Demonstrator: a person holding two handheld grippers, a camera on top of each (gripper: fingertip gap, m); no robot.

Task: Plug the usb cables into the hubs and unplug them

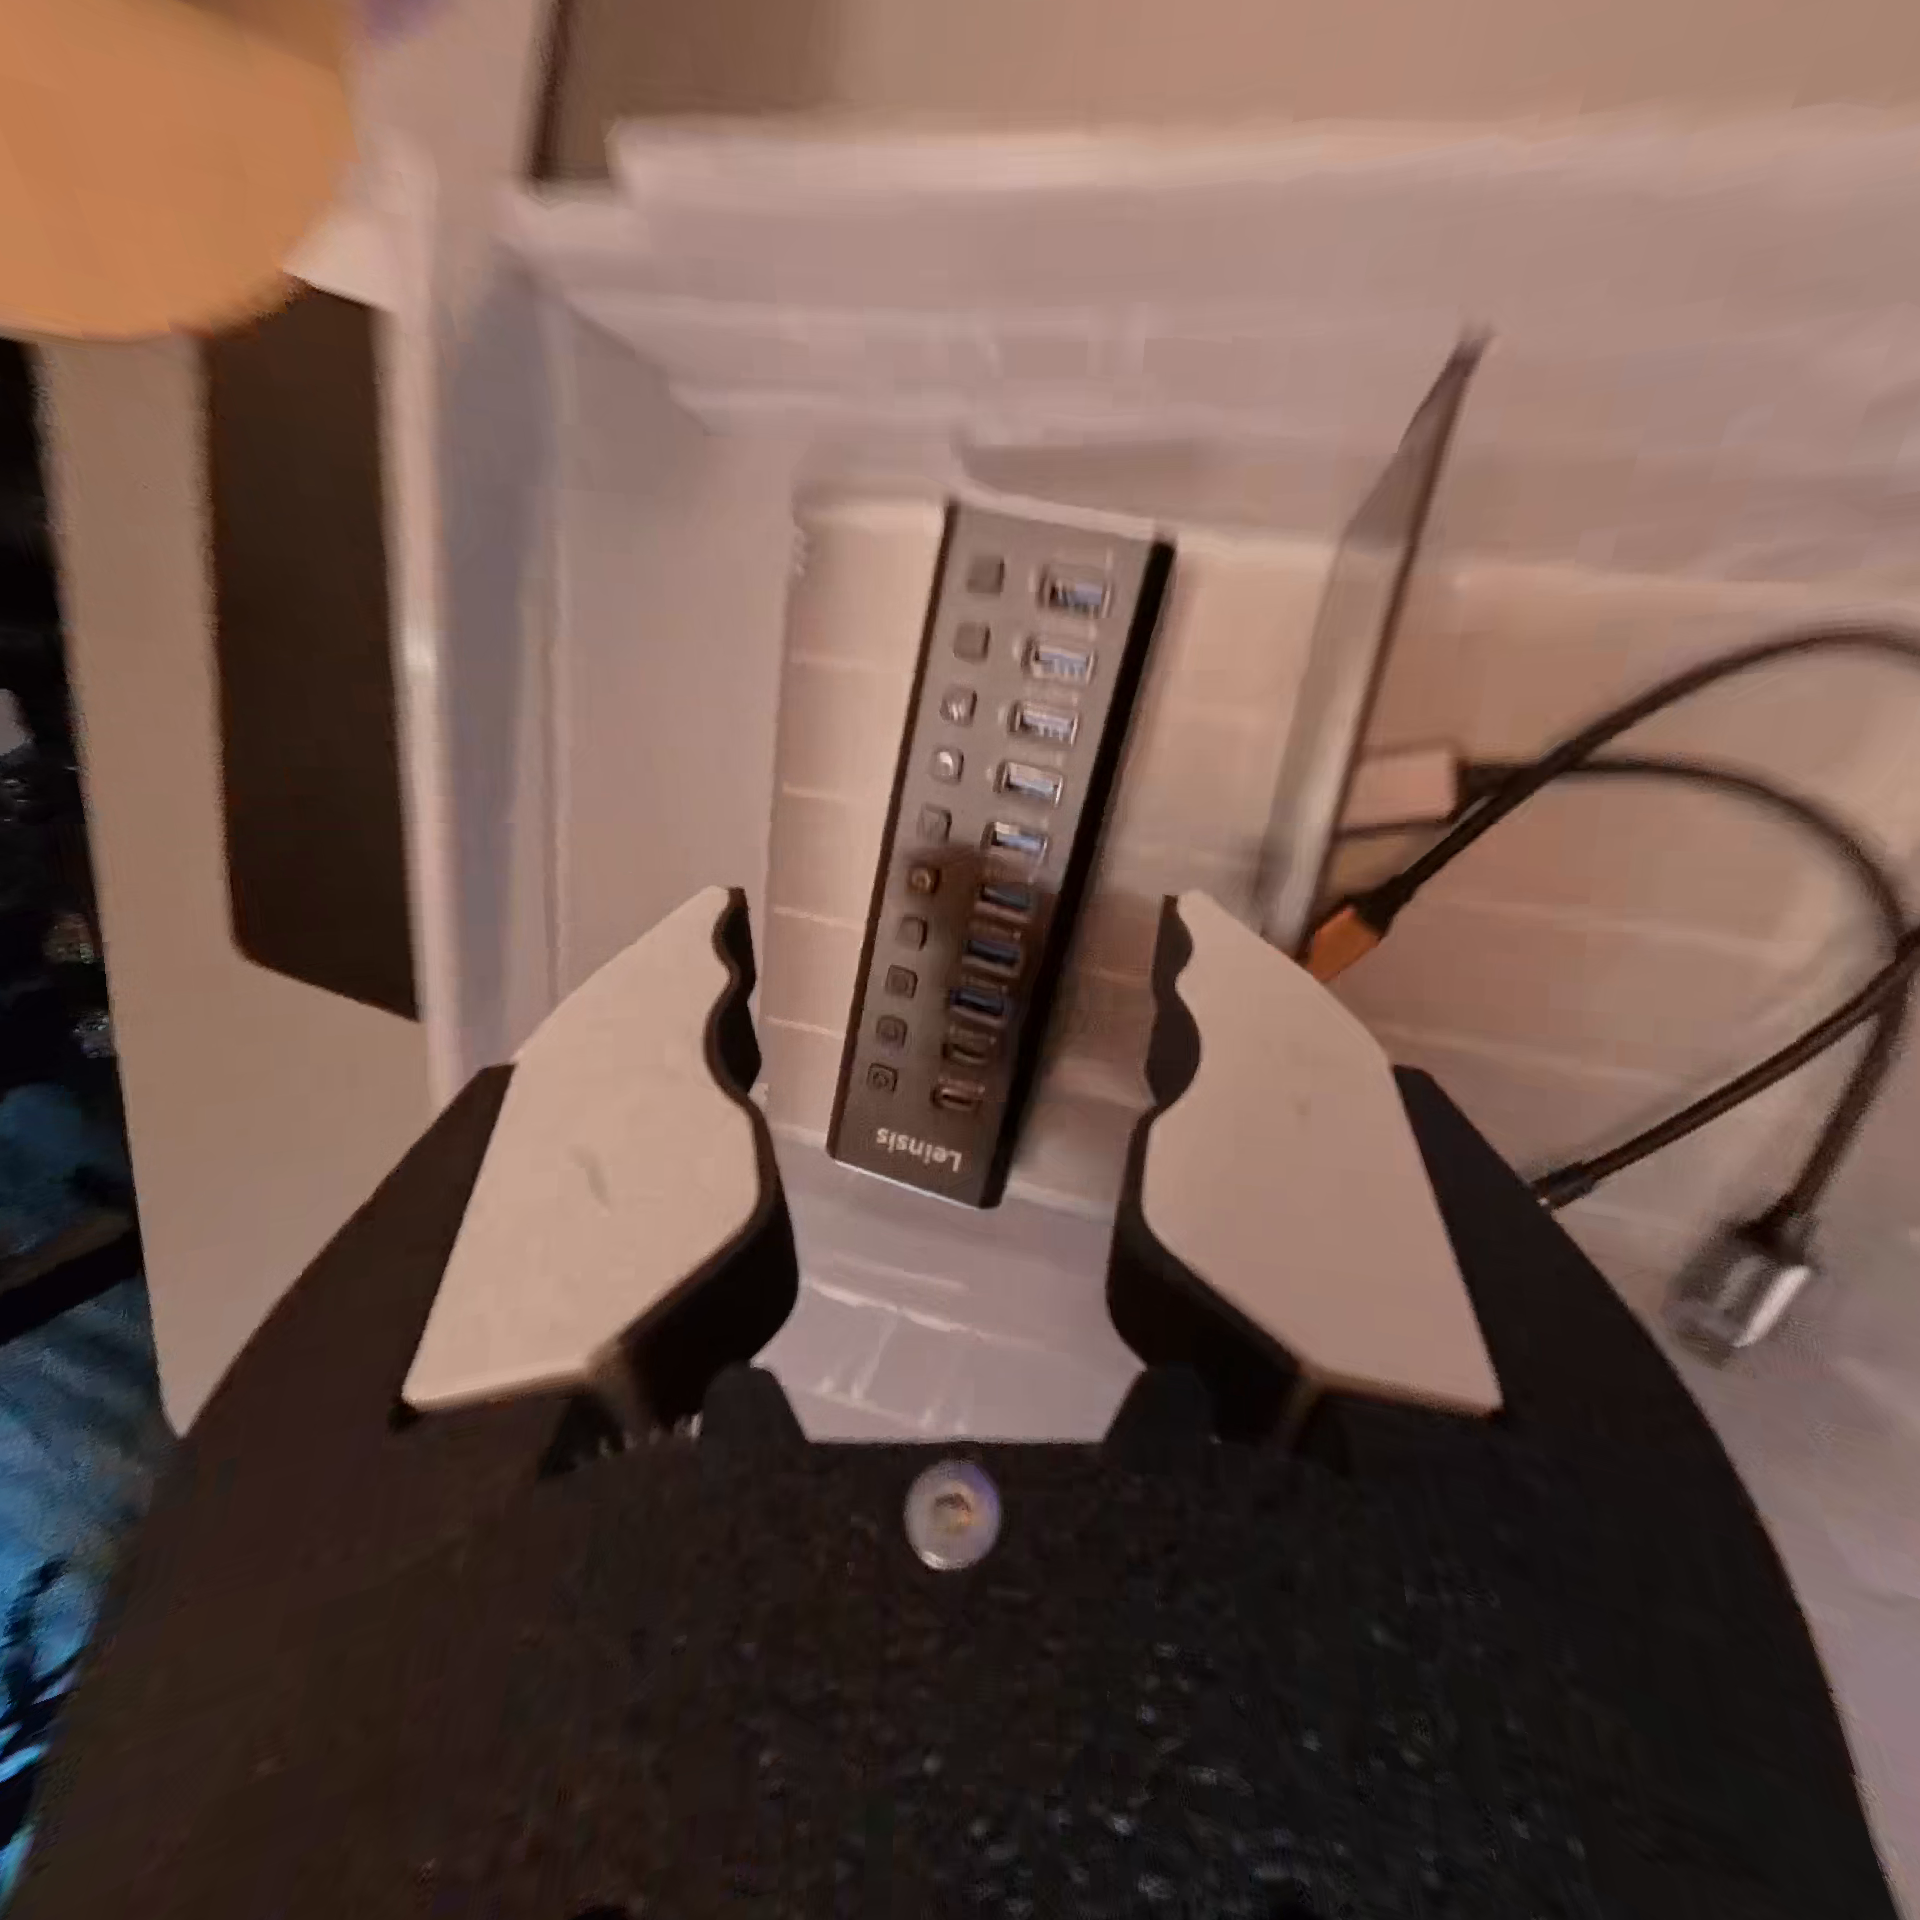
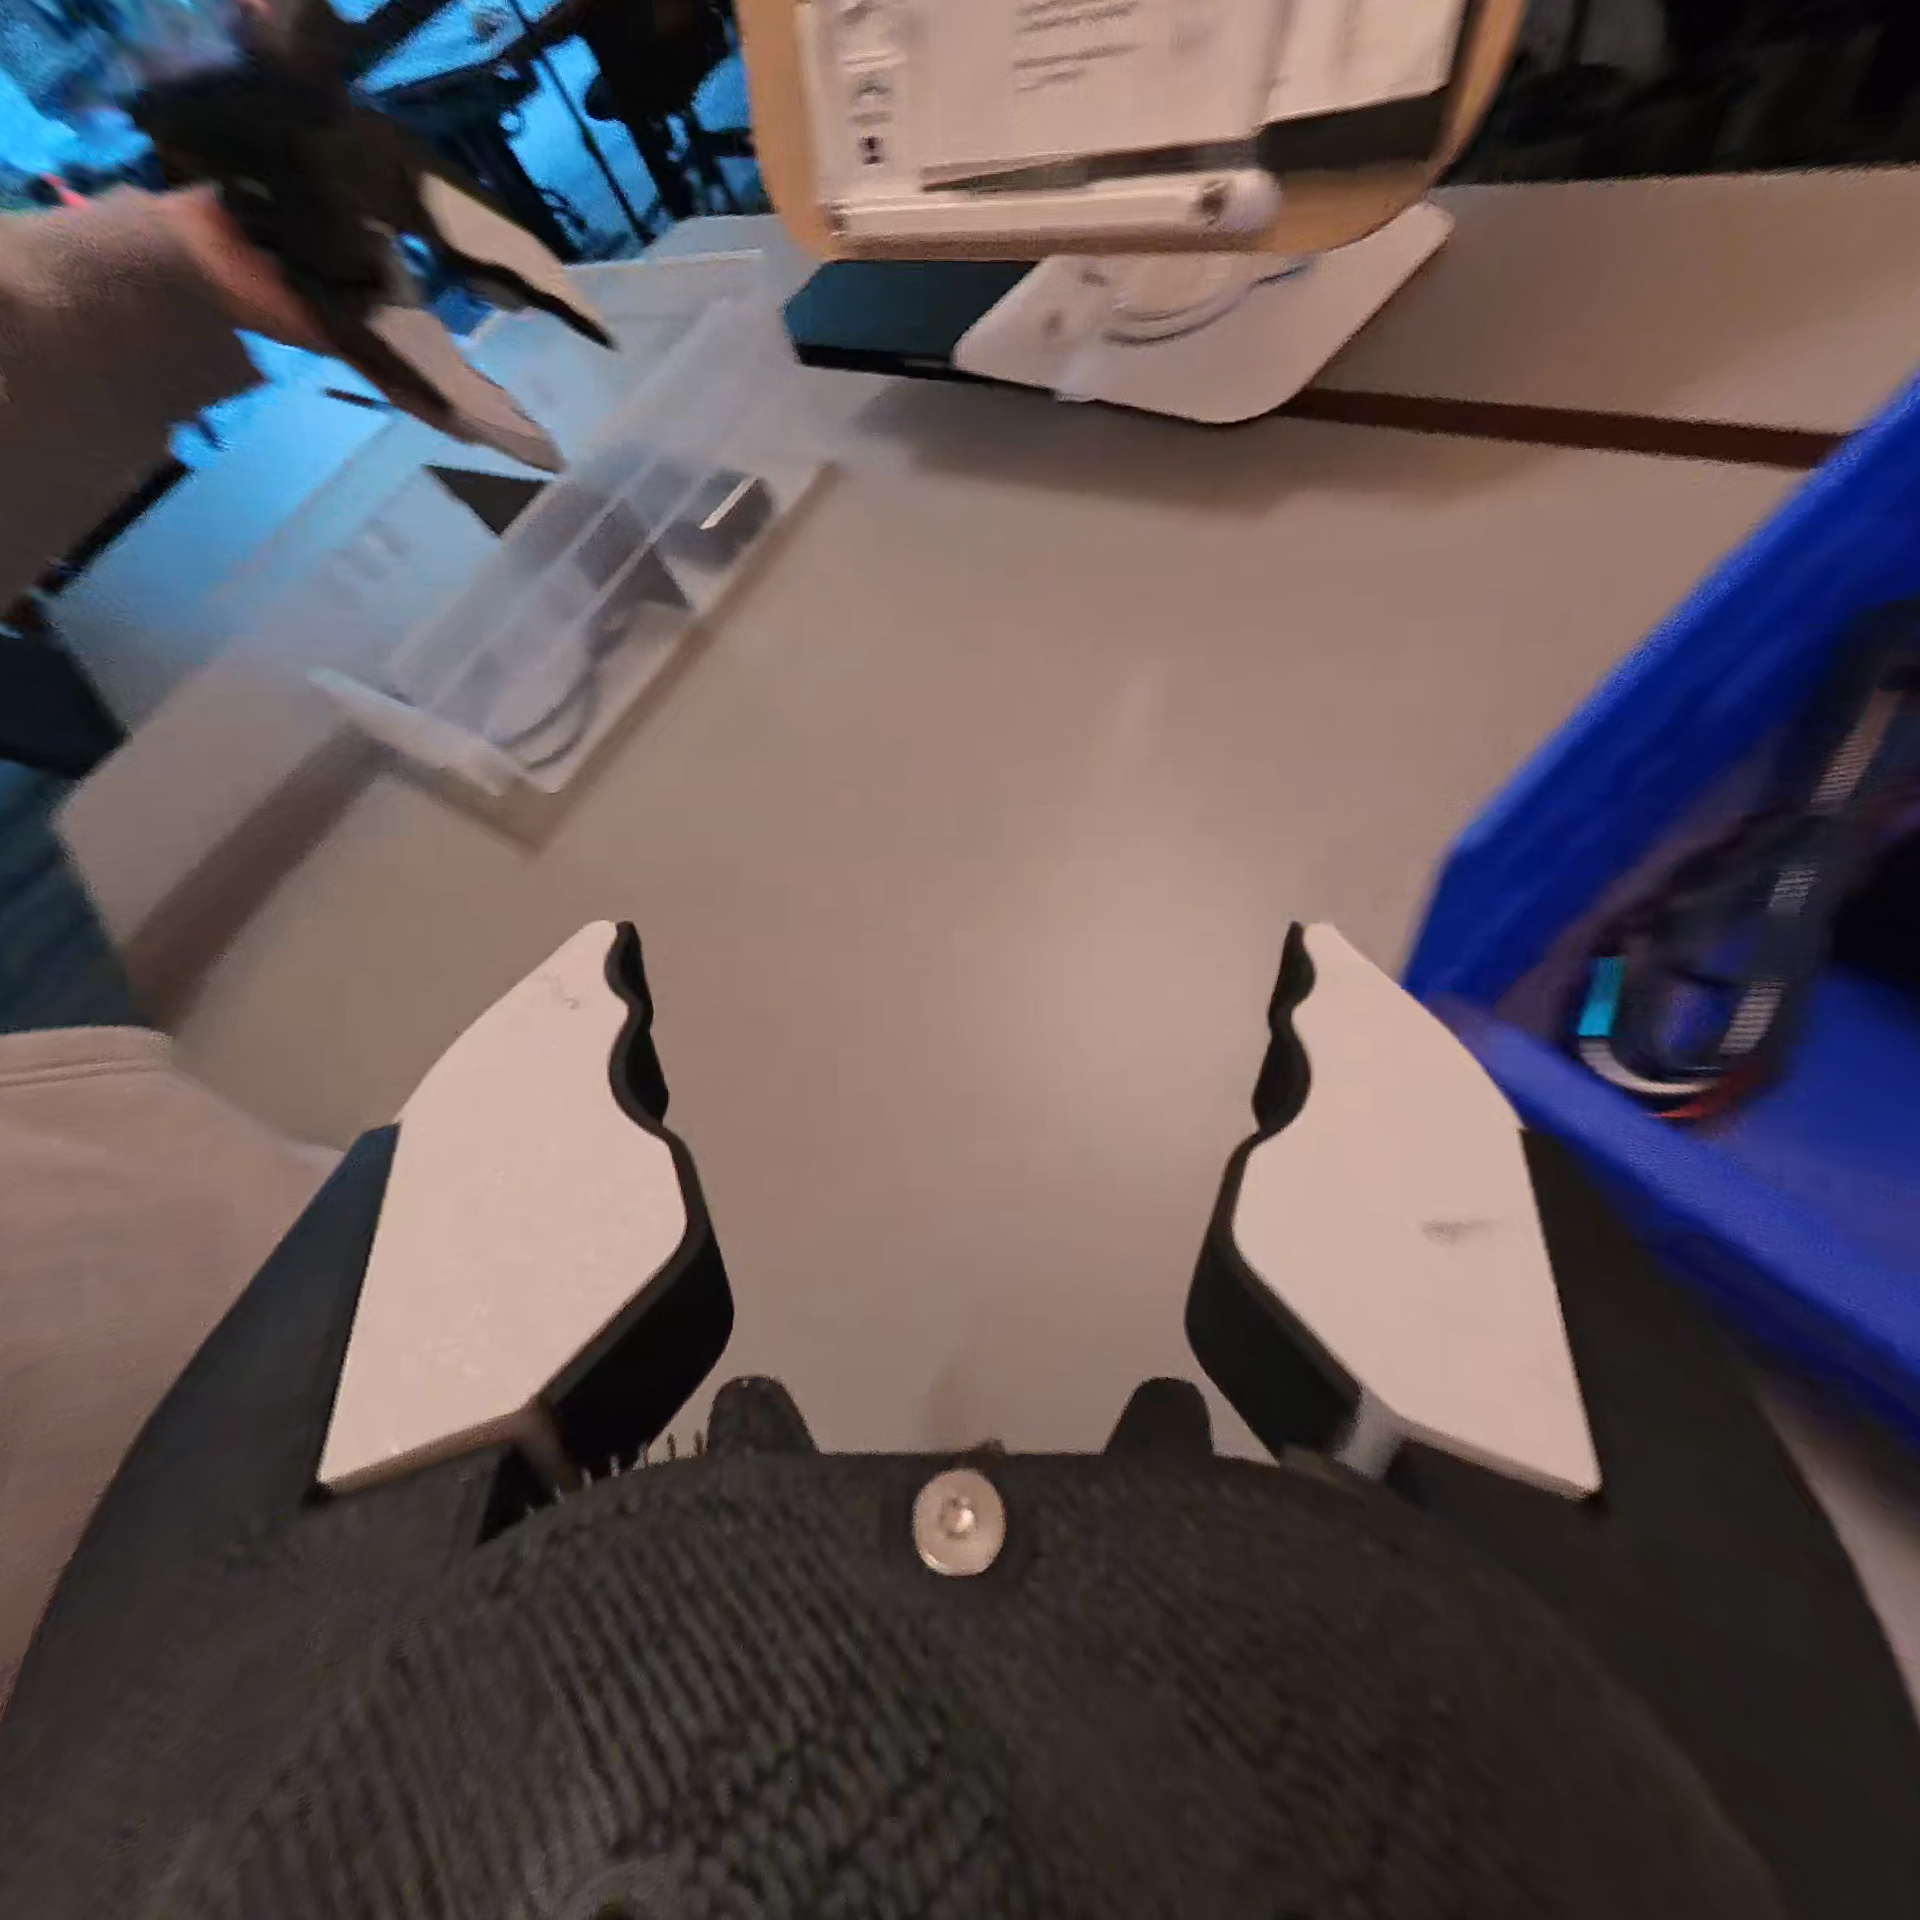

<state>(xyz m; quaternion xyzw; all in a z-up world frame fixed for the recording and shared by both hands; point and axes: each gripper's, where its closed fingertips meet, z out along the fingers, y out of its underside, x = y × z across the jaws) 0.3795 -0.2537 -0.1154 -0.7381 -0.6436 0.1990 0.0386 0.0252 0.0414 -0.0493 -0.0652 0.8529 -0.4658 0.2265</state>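
Observation:
A long dark USB hub with a column of ports and a column of buttons lies in a clear plastic tray, straight ahead of my left gripper. The left gripper is open and empty, with its fingers on either side of the hub's near end and a little short of it. Dark USB cables with an orange-collared plug and a silver plug lie to the right. My right gripper is open and empty over bare table. In the right wrist view the left gripper hangs over the tray.
A blue bin holding wires stands close on the right of my right gripper. A white device on a flat stand sits at the far side of the grey table. A person's sleeve shows at the left.

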